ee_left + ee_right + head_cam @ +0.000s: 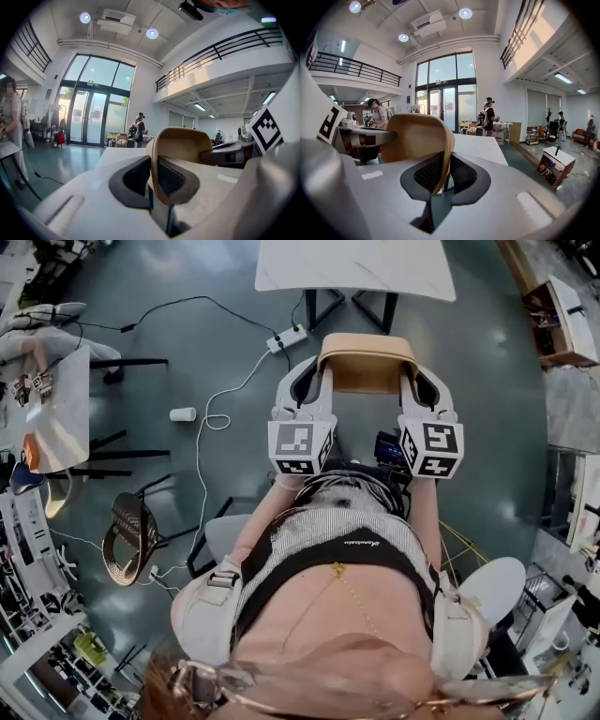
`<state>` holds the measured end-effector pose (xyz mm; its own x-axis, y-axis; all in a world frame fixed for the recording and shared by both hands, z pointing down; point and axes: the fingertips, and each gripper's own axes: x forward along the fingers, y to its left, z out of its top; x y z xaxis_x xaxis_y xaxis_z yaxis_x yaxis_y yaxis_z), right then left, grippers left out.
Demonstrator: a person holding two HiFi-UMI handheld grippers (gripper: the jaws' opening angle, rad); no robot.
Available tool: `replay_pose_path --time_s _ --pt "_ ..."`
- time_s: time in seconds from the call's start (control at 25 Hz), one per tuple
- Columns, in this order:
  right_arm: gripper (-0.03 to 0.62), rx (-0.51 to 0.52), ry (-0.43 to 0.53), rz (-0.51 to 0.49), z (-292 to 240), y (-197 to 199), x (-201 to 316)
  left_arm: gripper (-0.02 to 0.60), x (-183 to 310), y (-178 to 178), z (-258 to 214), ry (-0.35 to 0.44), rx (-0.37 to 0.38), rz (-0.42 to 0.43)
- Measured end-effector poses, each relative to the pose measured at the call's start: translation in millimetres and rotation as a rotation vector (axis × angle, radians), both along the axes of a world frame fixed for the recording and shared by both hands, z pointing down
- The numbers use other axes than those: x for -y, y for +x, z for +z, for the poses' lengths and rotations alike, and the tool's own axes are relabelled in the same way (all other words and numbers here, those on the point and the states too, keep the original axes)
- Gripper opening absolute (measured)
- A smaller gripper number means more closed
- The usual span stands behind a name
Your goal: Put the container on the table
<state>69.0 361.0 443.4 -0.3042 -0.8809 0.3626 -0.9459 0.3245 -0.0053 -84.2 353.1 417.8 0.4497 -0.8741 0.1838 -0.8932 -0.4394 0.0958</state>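
1. Closest to the lens, the person's torso (328,559) fills the lower head view in a striped top; the small print across it is too small to read.
2. White table (356,263) stands ahead at the top of the view, its near edge beyond the grippers.
3. Tan container (367,364) hangs above the grey floor (487,381), short of the table's near edge and gripped on both sides.
4. Left gripper (317,381) is clamped on the container's left wall; in its own view the dark pads (136,180) pinch the thin tan rim.
5. Right gripper (412,381) is likewise closed on the right wall, which sits between its pads (461,176).
6. Marker cubes (300,446) show black-and-white squares, no words.
7. Power strip (287,337) and paper cup (183,414) lie on the floor.
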Motion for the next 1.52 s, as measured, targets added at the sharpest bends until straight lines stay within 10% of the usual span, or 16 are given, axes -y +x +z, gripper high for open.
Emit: replay_pose_path --time_s 1.52 --pt "0.066 0.002 0.001 0.046 9 -46 99 0.032 102 -45 5 -0.002 -0.009 0.038"
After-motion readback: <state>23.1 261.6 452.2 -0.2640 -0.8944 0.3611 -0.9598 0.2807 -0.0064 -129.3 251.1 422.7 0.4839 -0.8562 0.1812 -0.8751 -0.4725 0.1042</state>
